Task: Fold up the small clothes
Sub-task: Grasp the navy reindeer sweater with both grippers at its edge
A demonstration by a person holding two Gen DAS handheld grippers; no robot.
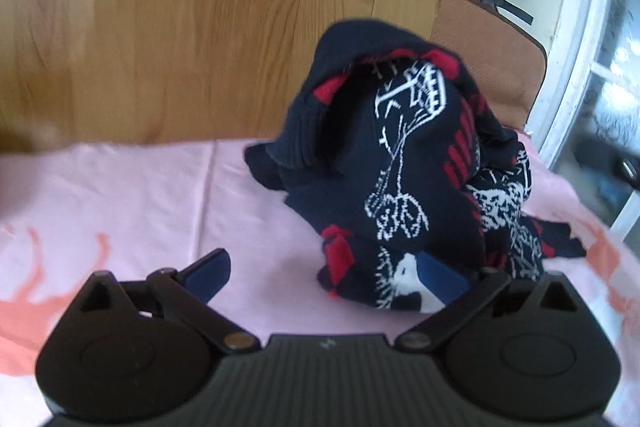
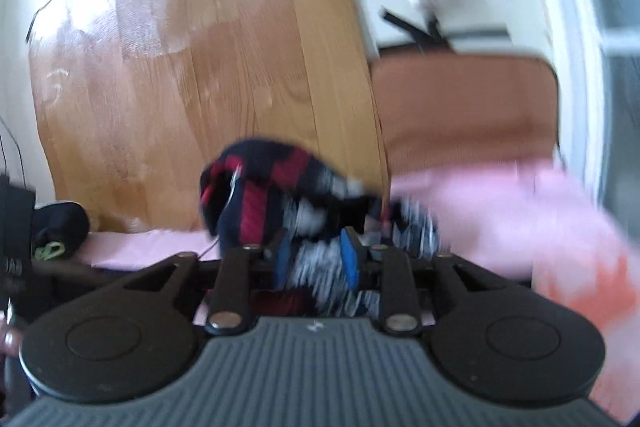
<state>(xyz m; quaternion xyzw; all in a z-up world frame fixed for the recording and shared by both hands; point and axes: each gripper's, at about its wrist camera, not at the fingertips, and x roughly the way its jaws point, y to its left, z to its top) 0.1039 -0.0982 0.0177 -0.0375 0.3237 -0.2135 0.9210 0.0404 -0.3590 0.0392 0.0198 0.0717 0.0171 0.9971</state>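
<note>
Gripping a bunched fold of the knit garment (image 2: 316,263), the right gripper (image 2: 314,261) risks losing it mid-lift, since the left gripper (image 1: 324,267), jaws open, offers no support.

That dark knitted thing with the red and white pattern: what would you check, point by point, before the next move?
1. Right gripper has cloth between its blue pads: ok.
2. Grip firm: cannot tell, the view is blurred.
3. Left gripper open, ready to grasp: ok.
4. Garment laid flat for folding: not ok, it is bunched and lifted.
5. Pink cloth bare beside it: ok.
</note>
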